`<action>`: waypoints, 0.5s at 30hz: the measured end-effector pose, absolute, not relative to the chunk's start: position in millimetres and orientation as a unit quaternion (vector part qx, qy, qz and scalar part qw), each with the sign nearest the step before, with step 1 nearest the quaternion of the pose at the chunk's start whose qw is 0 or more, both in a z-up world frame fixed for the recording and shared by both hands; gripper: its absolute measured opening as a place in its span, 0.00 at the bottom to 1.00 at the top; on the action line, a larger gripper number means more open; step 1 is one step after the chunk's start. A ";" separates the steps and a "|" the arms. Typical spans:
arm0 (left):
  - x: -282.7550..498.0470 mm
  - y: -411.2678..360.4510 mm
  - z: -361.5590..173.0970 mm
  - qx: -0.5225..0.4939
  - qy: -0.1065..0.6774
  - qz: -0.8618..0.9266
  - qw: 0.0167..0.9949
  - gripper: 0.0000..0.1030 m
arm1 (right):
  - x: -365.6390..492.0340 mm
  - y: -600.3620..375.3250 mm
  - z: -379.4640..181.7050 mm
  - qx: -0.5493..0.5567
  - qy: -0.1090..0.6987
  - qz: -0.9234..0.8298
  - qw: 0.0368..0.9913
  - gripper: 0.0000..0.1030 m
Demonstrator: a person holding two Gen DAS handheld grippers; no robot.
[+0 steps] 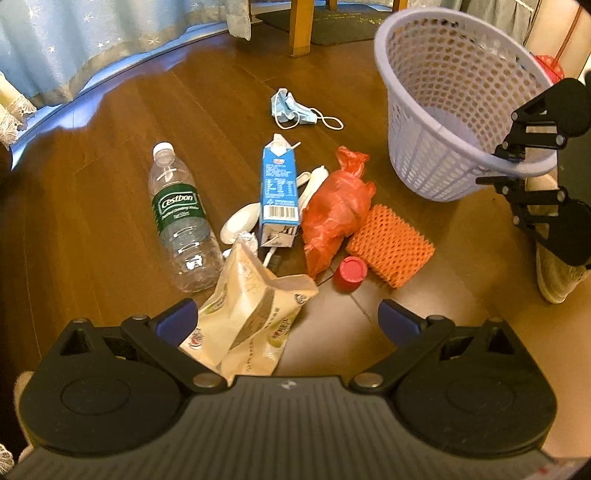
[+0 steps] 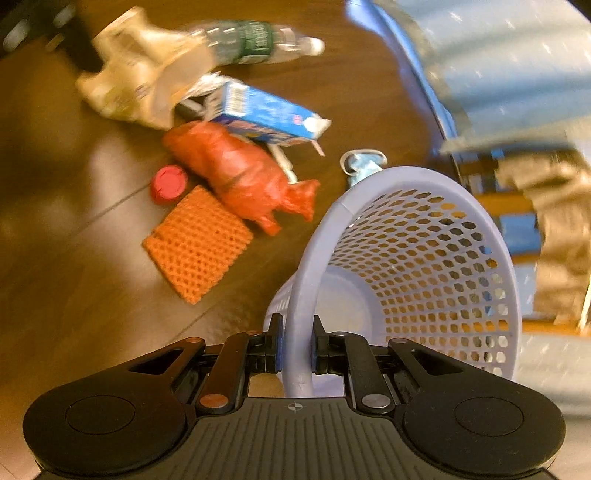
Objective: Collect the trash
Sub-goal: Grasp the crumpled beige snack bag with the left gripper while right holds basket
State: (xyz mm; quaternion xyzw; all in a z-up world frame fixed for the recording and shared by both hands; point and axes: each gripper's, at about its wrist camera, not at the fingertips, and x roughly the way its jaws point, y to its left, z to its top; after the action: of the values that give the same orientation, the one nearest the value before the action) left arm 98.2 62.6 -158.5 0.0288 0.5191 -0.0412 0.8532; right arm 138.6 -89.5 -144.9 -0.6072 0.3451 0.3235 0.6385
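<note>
Trash lies scattered on the brown floor: a clear water bottle (image 1: pixel 181 218), a blue milk carton (image 1: pixel 279 194), a red plastic bag (image 1: pixel 336 210), an orange foam net (image 1: pixel 389 245), a red cap (image 1: pixel 350 274), a face mask (image 1: pixel 291 108) and a beige snack bag (image 1: pixel 247 317). My left gripper (image 1: pixel 286 319) hangs open just above the snack bag, whose lower part lies between the fingers untouched. My right gripper (image 2: pixel 297 343) is shut on the rim of the tilted lavender basket (image 2: pixel 406 258), and shows at the right edge of the left wrist view (image 1: pixel 517 168).
A light blue cloth (image 1: pixel 74 48) hangs at the back left, with wooden furniture legs (image 1: pixel 301 27) behind the mask. A person's foot (image 1: pixel 554 266) stands at the right, beside the basket (image 1: pixel 454 110). Bare floor lies left of the bottle.
</note>
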 end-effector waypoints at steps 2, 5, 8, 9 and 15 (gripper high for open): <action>97.1 65.7 -163.3 0.035 0.520 -0.043 0.852 0.99 | 132.6 -86.1 -147.8 -0.616 0.342 0.331 0.628 0.10; 95.1 69.5 -169.1 0.043 0.519 -0.046 0.852 0.99 | 127.6 -82.4 -151.1 -0.622 0.338 0.335 0.622 0.10; 95.8 72.0 -174.5 0.051 0.518 -0.050 0.853 0.97 | 126.7 -79.2 -154.2 -0.628 0.333 0.336 0.618 0.10; 96.4 72.9 -176.5 0.054 0.517 -0.052 0.853 0.96 | 126.4 -78.1 -155.3 -0.631 0.330 0.337 0.616 0.10; 101.9 76.1 -190.7 0.075 0.512 -0.059 0.853 0.91 | 120.4 -72.9 -156.7 -0.632 0.327 0.343 0.613 0.10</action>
State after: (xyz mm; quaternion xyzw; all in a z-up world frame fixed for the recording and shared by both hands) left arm 101.9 76.1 -190.7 0.0750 0.5123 -0.0592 0.8535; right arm 120.4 -72.9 -156.7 -0.6324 0.3271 0.3429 0.6127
